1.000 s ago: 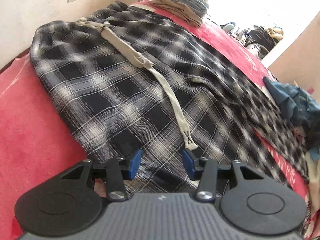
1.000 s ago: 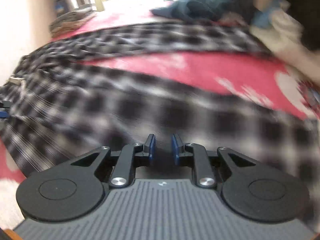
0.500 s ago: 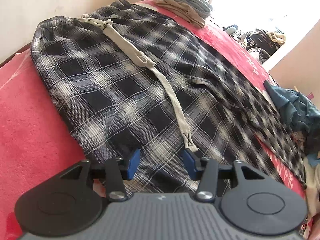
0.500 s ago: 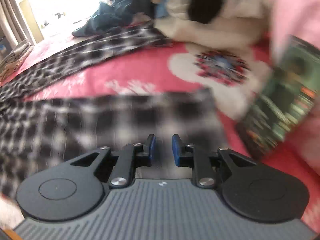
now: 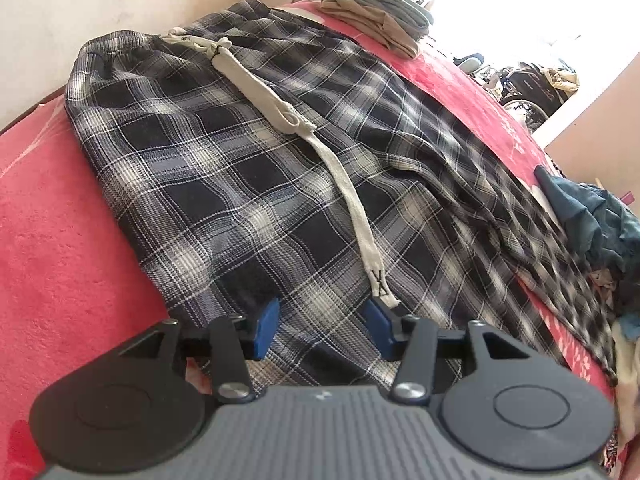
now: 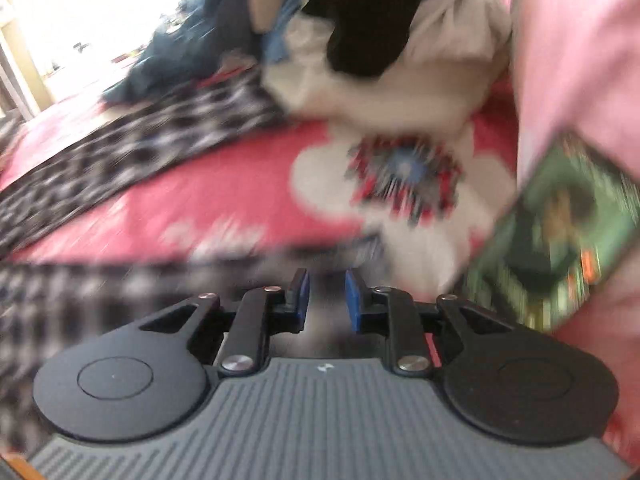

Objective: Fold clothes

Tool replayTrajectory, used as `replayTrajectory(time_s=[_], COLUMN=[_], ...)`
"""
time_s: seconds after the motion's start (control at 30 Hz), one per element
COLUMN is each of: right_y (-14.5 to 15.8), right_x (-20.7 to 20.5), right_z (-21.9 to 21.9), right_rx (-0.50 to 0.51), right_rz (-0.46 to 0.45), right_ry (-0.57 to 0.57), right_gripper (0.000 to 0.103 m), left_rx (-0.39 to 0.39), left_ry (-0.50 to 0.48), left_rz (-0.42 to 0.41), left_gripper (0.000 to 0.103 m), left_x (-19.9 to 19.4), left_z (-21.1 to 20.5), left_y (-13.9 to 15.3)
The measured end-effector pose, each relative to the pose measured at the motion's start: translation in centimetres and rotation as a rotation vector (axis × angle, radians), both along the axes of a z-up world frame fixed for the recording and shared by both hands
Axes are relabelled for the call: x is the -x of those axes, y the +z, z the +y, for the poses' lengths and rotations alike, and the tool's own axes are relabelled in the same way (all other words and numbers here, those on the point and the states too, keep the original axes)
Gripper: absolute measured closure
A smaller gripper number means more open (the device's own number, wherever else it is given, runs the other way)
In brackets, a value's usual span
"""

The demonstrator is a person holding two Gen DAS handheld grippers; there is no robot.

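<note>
Our right gripper has swept along the plaid pajama pants to the leg hem, jaws narrowly parted; left gripper gapes. We judge a hem grab next.

Woven plaid trousers on fuzzy red blanket.

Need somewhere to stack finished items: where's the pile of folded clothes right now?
In the left wrist view, the folded grey and tan clothes pile sits top centre on the red blanket, just beyond the navy-and-white plaid trousers' waistband end.
</note>
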State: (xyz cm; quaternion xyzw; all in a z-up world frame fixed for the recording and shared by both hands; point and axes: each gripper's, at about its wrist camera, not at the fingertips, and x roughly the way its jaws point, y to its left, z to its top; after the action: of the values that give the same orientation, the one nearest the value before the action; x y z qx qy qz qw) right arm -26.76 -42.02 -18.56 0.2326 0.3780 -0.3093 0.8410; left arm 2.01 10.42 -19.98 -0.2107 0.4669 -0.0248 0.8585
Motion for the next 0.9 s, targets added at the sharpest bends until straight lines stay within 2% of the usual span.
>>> replayTrajectory(time_s=[0.13, 0.2, 0.33, 0.47, 0.57, 0.67, 0.7, 0.77, 0.87, 0.9], right_y=[-3.2, -4.3, -2.1, -1.2, -2.6, -3.7, -3.4, -2.4, -0.4, 0.2], right_x=[3.6, 5.1, 6.9, 8.2, 8.8, 11.0, 12.0, 13.6, 14.3, 14.0], right_z=[0.4, -0.8, -1.4, 0.8, 2.5, 2.1, 1.7, 1.3, 1.4, 1.8], right_rx=[-0.122, -0.12, -0.03, -0.088, -0.147, -0.135, -0.133, -0.105, -0.057, -0.047], right_rz=[0.063, 0.043, -0.003, -0.049, -0.011, 0.048, 0.042, 0.052, 0.037, 0.021], right_ry=[-0.085, -0.145, -0.23, -0.125, -0.023, -0.078, -0.118, -0.177, -0.156, -0.137], right_gripper=[0.086, 0.09, 0.085, 0.085, 0.086, 0.088, 0.089, 0.084, 0.084, 0.084], left_rx=[0.002, 0.001, 0.012, 0.004, 0.002, 0.0, 0.0, -0.001, -0.003, -0.028], left_ry=[0.006, 0.011, 0.032, 0.052, 0.089, 0.129, 0.142, 0.169, 0.209, 0.213], left_rz=[-0.01, -0.016, -0.025, -0.04, -0.088, -0.141, -0.159, -0.194, -0.247, -0.266], left_gripper=[0.053, 0.053, 0.053, 0.053, 0.053, 0.054, 0.054, 0.054, 0.053, 0.052], left_x=[0.2, 0.4, 0.7, 1.0, 1.5, 1.9, 2.1, 2.4, 2.8, 2.9], left_z=[0.1, 0.3, 0.6, 0.5, 2.5, 4.8, 5.6, 7.1, 9.4, 10.3], left_y=[0.2, 0.4, 0.7, 1.2, 3.6, 6.2, 7.1, 8.9, 11.5, 12.7])
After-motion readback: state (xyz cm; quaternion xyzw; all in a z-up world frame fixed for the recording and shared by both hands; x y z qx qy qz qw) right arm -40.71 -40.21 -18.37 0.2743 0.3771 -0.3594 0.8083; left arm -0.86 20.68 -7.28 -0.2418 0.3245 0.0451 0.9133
